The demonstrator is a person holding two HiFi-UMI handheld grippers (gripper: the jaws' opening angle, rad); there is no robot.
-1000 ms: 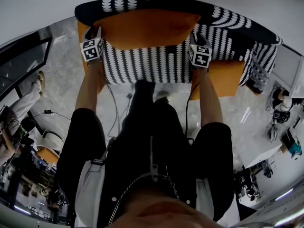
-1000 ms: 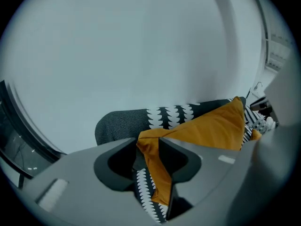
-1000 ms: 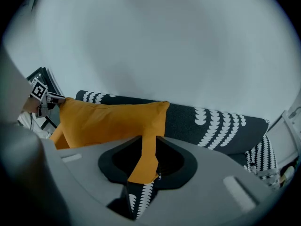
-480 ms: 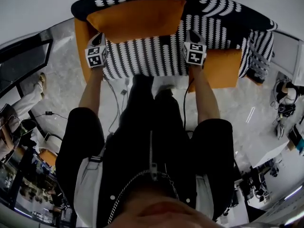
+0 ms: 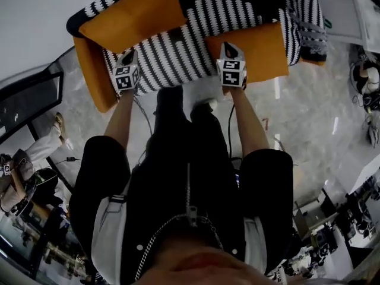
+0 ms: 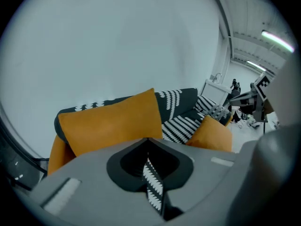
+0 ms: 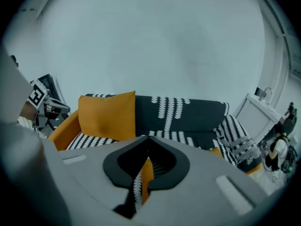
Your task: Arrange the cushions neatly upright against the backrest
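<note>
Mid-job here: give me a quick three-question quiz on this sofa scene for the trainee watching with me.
1. True or false: the orange cushion at the left of the head view stands upright against the backrest.
2. Where is the second orange cushion? A) on the floor; B) on the seat, by the right tool; C) on top of the backrest.
3. Fill in: the jaws of both tools are ____.
Key: 1 true; 2 B; 3 shut. The left tool has just closed its jaws, with nothing between them.
</note>
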